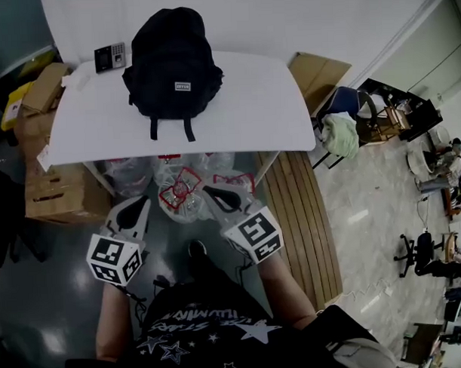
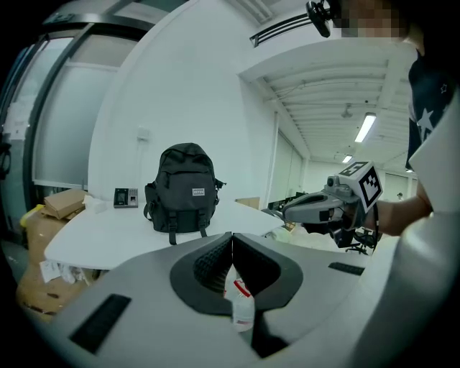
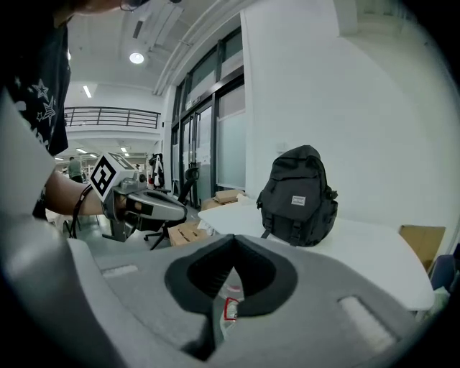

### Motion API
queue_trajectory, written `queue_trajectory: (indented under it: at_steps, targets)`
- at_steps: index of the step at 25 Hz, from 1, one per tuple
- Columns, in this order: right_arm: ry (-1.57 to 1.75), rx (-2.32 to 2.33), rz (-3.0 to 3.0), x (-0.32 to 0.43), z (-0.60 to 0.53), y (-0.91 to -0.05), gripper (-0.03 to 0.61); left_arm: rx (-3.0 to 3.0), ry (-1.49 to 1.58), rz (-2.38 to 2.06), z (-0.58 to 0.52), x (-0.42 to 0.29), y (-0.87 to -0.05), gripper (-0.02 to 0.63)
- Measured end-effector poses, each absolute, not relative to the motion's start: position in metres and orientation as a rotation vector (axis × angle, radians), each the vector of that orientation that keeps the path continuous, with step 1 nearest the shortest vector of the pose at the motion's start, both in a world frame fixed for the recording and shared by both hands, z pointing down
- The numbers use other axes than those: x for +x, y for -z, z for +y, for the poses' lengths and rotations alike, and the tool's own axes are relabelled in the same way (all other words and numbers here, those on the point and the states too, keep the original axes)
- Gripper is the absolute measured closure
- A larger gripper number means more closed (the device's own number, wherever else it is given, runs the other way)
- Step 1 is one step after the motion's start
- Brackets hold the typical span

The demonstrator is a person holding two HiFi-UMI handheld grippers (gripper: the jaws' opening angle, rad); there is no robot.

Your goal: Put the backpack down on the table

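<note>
A black backpack (image 1: 172,62) stands upright on the white table (image 1: 243,111), toward its far side, with two straps hanging toward me. It also shows in the left gripper view as the backpack (image 2: 182,198) and in the right gripper view as the backpack (image 3: 298,197). My left gripper (image 1: 143,201) and right gripper (image 1: 210,192) hover side by side in front of the table's near edge, well short of the backpack. Both are shut with nothing between their jaws. The left gripper (image 2: 231,237) and right gripper (image 3: 232,239) point at the table.
A small keypad device (image 1: 110,56) lies at the table's far left corner. Clear plastic bags with red print (image 1: 182,190) sit under the table's near edge. Cardboard boxes (image 1: 53,189) stack at the left. A wooden pallet (image 1: 299,215) and chairs (image 1: 349,115) stand to the right.
</note>
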State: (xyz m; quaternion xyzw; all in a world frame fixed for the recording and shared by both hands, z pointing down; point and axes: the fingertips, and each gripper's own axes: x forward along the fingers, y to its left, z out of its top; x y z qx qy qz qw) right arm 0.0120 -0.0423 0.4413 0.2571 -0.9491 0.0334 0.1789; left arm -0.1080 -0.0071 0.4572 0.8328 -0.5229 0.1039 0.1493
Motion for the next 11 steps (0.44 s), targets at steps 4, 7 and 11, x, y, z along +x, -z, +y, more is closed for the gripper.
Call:
queue_trajectory:
  at_steps: [4,7,11]
  targets:
    - [-0.078,0.758,-2.672,0.016,-0.014,-0.44,0.58,2.414,-0.293,-1.505,0.022,-0.107,-0.454,0.604]
    - [-0.08,0.771,-2.668,0.017,0.007,-0.438,0.578,2.428,-0.286,-1.501,0.042,-0.104,-0.452,0.604]
    - [-0.061,0.774,-2.674,0.017,0.03,-0.434,0.578,2.449,-0.298,-1.512,0.063,-0.103,-0.447,0.604]
